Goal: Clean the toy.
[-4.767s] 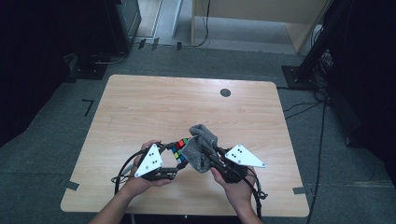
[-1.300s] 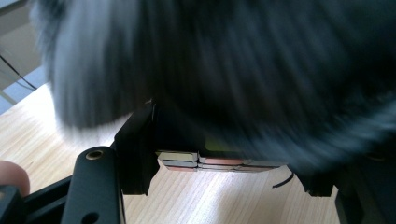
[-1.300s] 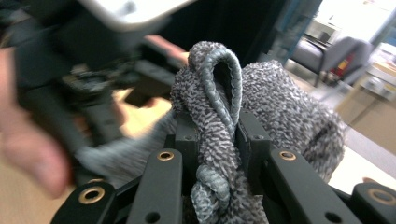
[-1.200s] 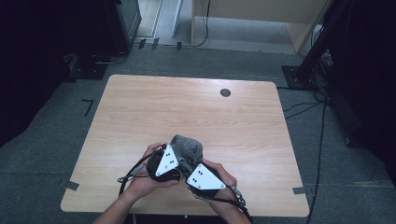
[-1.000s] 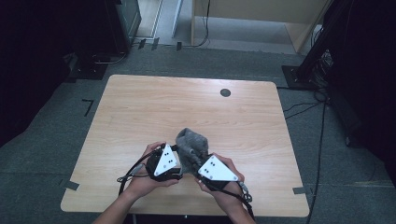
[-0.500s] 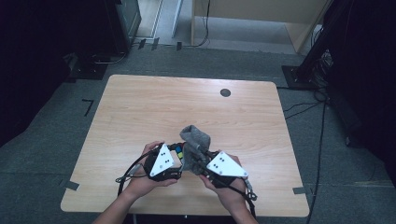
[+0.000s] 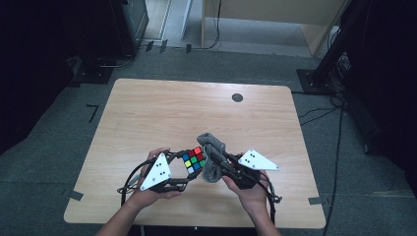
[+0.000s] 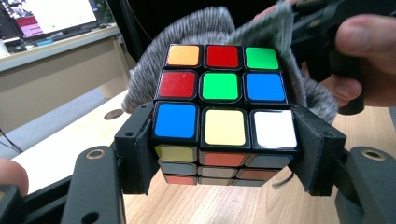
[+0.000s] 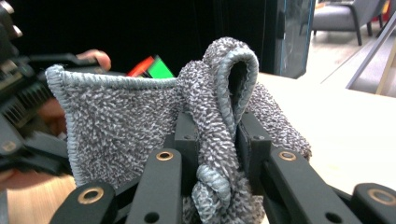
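Above a pale wooden table [image 7: 147, 113] with a dark round grommet [image 7: 237, 97], left gripper [image 8: 224, 154] pinching a Rubik's cube [image 8: 224, 112], right gripper [image 9: 212, 140] beside it clamping a grey microfibre cloth [image 9: 140, 121], grey carpet [image 7: 49, 162] around, dark room beyond.

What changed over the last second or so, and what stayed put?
The right gripper, shut on the grey cloth, slid out to the right, off the cube, whose coloured top face had been hidden under cloth and gripper and now shows again. The cloth still touches the cube's right side. The left gripper stayed clamped on the cube in about the same place, above the table.
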A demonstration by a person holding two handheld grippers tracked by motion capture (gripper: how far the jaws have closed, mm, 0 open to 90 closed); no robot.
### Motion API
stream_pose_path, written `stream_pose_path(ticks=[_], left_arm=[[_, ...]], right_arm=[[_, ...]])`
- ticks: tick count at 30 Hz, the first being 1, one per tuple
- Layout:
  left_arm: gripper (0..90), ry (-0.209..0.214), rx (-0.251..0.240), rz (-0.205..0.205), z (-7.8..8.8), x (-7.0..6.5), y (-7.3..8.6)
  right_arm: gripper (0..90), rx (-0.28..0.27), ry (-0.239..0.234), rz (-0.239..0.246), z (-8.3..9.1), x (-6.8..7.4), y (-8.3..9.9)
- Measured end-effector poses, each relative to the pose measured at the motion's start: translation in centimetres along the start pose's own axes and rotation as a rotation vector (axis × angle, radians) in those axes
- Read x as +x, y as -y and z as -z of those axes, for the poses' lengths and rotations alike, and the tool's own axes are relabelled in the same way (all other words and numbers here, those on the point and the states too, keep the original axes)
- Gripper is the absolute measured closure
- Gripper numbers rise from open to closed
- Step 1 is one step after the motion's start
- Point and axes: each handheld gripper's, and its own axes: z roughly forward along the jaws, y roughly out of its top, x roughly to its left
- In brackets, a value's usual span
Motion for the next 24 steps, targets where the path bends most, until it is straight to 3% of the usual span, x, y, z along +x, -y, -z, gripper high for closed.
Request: stream_pose_path(ticks=[4,6,8,10,12,16,17,20,22,24], left_arm=[[34.2,-0.001,0.014,0.009,-0.2,0.1,0.1],[34.2,-0.008,0.05,-0.005,-0.5,0.0,0.3],[34.2,-0.01,0.051,-0.011,-0.5,0.0,0.4],[34.2,0.008,0.017,0.018,-0.2,0.2,0.2],[34.2,0.021,-0.022,0.054,0.3,0.6,0.0],[34.2,0.011,-0.099,0.138,1.1,1.7,0.0],[34.2,0.008,-0.135,0.18,1.4,2.1,0.0],[34.2,-0.004,-0.19,0.247,2.1,2.9,0.2],[34.2,0.004,-0.208,0.284,2.3,3.2,0.3],[34.2,0.009,-0.218,0.302,2.2,3.2,0.3]], right_arm=[[74.5,0.008,0.013,-0.007,0.1,0.1,-0.1],[74.4,-0.022,-0.009,0.002,0.5,0.6,-0.7],[74.3,-0.057,-0.04,0.023,0.8,1.4,-1.3],[74.3,-0.059,-0.027,0.058,0.8,1.9,-1.6],[74.3,-0.084,-0.045,0.029,0.8,1.6,-1.2],[74.3,-0.042,-0.013,0.022,0.4,0.6,-0.4],[74.3,-0.032,-0.01,0.019,0.4,0.4,-0.3],[74.1,-0.032,-0.017,0.025,0.1,0.1,0.2],[73.5,-0.048,-0.041,0.066,-0.1,0.3,0.3],[73.3,-0.057,-0.073,0.137,-0.7,1.2,0.6]])
